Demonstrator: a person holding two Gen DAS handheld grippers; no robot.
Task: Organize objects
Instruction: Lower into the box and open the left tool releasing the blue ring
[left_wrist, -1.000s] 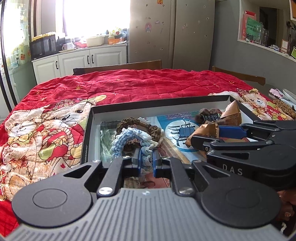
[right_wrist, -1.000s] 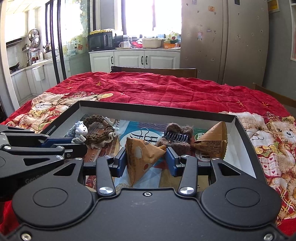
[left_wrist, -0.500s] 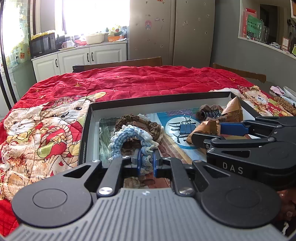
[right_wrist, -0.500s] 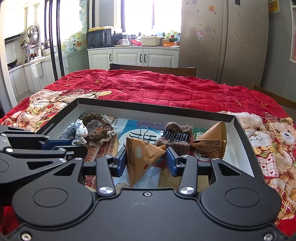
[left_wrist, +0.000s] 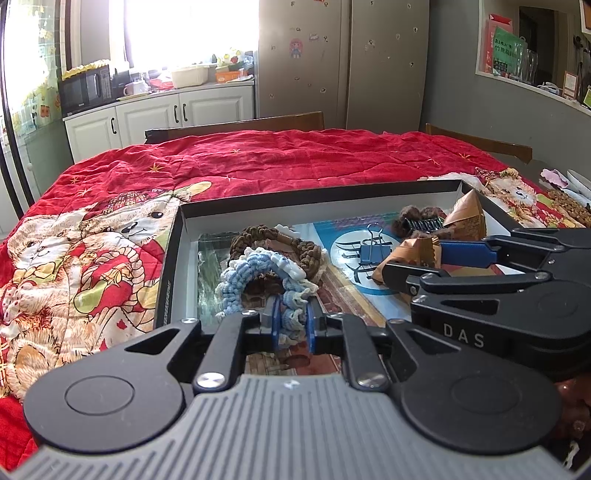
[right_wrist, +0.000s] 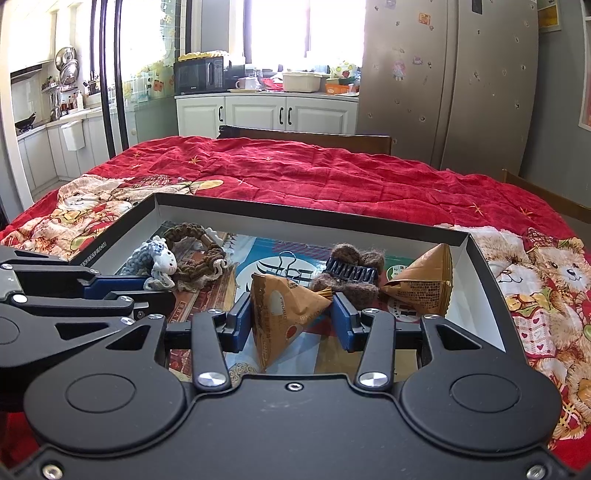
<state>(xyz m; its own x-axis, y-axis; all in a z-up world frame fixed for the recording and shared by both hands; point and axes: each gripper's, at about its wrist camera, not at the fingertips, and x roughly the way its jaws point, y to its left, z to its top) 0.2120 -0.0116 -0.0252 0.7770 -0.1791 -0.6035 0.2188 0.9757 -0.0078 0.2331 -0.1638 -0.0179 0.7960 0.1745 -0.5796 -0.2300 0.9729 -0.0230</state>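
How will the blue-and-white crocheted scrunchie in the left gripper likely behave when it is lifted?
The crocheted scrunchie looks soft yarn, so it will probably sag and flop. The left gripper, whose jaws have just been opening slightly, pinches only its frilly edge, so it may slip. It overlaps the brown scrunchie and might snag it.

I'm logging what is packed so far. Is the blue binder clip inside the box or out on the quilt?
Inside. The blue binder clip lies flat on the printed floor of the box, between the brown crocheted ring and the fuzzy hair claw.
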